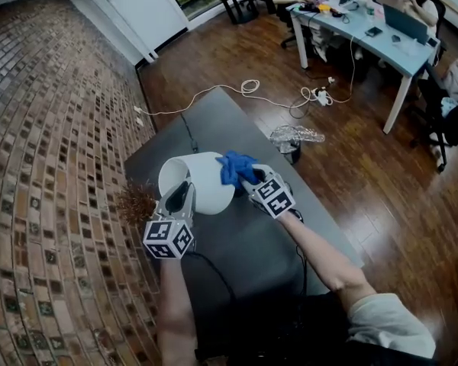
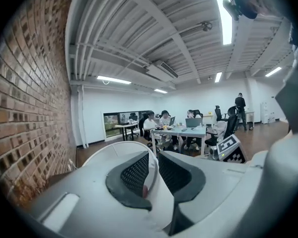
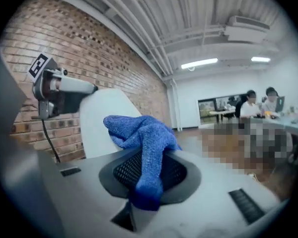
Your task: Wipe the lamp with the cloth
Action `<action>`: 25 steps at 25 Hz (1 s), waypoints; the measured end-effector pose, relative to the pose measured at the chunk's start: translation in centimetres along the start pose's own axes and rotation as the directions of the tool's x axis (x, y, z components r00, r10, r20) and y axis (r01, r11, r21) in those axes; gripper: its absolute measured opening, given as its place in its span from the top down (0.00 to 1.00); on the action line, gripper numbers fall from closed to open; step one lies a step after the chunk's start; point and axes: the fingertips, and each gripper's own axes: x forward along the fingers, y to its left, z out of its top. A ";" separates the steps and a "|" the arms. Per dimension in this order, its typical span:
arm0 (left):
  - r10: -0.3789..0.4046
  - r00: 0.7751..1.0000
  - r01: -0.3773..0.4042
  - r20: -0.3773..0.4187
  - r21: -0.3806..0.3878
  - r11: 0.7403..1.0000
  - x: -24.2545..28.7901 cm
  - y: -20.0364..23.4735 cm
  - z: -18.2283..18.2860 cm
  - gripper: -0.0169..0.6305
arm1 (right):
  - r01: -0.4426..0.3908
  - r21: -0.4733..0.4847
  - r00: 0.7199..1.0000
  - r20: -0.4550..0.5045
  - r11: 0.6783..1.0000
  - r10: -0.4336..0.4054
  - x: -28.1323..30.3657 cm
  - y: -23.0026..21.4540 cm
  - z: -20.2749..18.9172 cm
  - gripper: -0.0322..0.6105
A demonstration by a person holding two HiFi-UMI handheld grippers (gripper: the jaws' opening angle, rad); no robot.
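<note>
Your left tool (image 1: 180,195) pinched the lamp (image 1: 208,180) rim, your right tool (image 1: 249,180) the cloth (image 1: 235,166); hard wiping could have toppled it

The lamp (image 1: 206,178) stands on the tabletop (image 1: 252,242), toward its left side, with the brick wall (image 1: 53,128) further left. The left gripper (image 1: 182,193) sits at the shade's near-left side, its jaws closed over the rim. The cloth (image 1: 235,166) lies against the shade's right side, clamped in the jaws of the right gripper (image 1: 248,178), which is just right of the lamp. A bristly clump (image 1: 136,202), perhaps on the tabletop's left edge, sits beside the lamp. Behind the tabletop a cable (image 1: 248,88) lies on the floor. A desk (image 1: 366,33) stands far behind, to the right.
</note>
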 end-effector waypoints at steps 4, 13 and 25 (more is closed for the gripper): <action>0.000 1.000 0.000 0.004 -0.023 1.000 0.5 0.4 0.4 0.87 | 0.049 0.063 0.998 -0.035 0.997 -0.047 -2.0 -1.9 -0.7 0.82; -0.045 0.998 0.047 0.033 -0.047 0.998 2.4 -0.5 2.2 0.87 | -0.158 -0.125 0.947 0.261 0.979 0.186 -5.5 8.6 14.3 0.82; 0.006 0.991 0.036 -0.134 0.307 0.951 5.0 -0.7 0.3 0.86 | 0.064 0.096 0.976 -0.214 0.993 -0.042 -4.3 1.3 -10.2 0.82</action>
